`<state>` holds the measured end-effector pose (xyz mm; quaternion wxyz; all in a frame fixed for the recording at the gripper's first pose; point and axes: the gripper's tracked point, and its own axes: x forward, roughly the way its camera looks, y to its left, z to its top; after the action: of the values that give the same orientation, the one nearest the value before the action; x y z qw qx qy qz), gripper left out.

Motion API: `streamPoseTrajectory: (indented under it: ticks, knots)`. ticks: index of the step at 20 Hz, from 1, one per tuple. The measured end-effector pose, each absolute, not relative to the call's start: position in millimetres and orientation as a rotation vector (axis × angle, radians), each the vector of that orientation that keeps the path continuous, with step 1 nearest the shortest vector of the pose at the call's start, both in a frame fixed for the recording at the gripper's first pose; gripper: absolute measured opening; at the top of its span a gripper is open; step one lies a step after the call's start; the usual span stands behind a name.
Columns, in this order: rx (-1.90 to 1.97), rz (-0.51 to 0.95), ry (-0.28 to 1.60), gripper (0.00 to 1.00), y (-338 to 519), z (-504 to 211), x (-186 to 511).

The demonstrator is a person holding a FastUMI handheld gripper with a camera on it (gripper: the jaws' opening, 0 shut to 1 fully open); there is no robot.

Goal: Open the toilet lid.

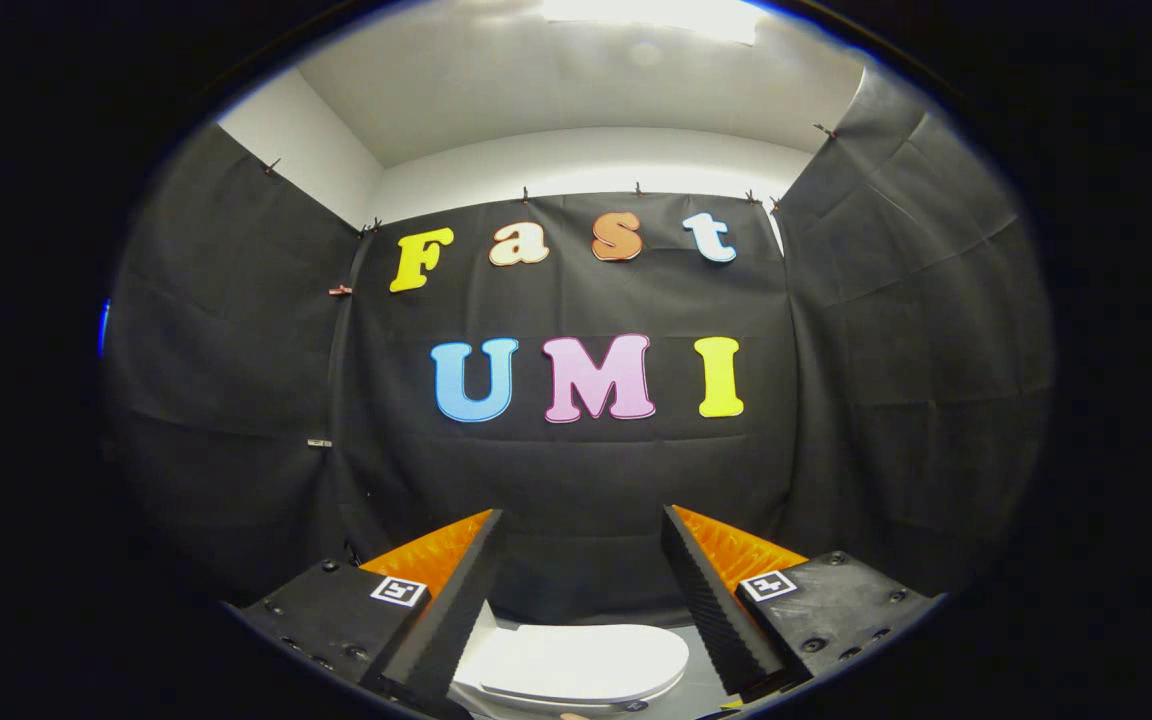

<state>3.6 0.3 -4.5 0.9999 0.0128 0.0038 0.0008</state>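
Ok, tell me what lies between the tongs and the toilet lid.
Nothing: in the gripper view the open tongs hang over the closed white toilet lid, with only bare space between the fingers.

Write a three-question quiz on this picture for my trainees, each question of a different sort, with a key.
1. True or false: the tongs are shut on the toilet lid.
2. Multiple choice: where does the white toilet lid lie?
A. upright against the black cloth wall
B. down flat, low between the two fingers
C. outside the fingers, beside the orange one
3. Fill in: the fingers stand ____, with a wide gap between them.

Key
1. False: both fingers are apart from the lid and grip nothing.
2. B
3. open
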Motion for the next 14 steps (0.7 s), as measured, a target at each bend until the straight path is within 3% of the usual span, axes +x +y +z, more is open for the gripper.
streamPoseTrajectory:
  ticks: [14]
  knots:
    - [0.167, -0.1, 0.131, 0.98, -74, -86, 33]
